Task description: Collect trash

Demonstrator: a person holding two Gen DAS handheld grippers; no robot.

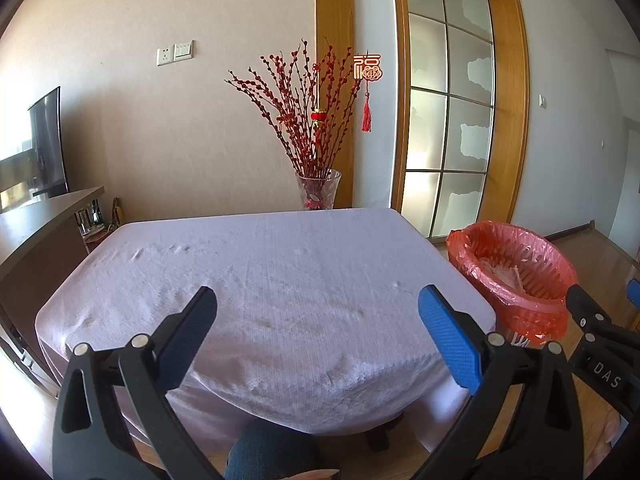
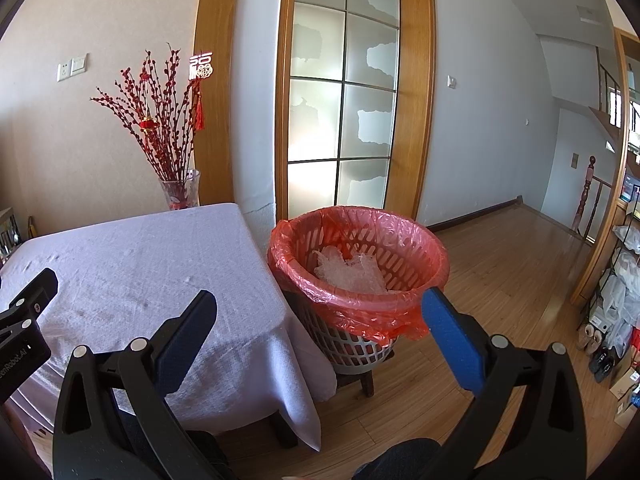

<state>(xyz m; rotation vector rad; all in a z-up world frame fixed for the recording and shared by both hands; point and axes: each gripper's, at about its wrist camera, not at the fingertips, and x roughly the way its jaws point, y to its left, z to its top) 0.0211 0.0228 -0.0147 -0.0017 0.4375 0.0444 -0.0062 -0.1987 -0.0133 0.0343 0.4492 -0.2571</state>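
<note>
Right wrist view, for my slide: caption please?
Open right tongs before red-lined basket holding crumpled plastic.

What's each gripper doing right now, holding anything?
Left gripper: open, holding nothing, above the table.
Right gripper: open, holding nothing, near the trash basket.

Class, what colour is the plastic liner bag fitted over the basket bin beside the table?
Translucent red liner bag, clearest in the right wrist view.
</note>
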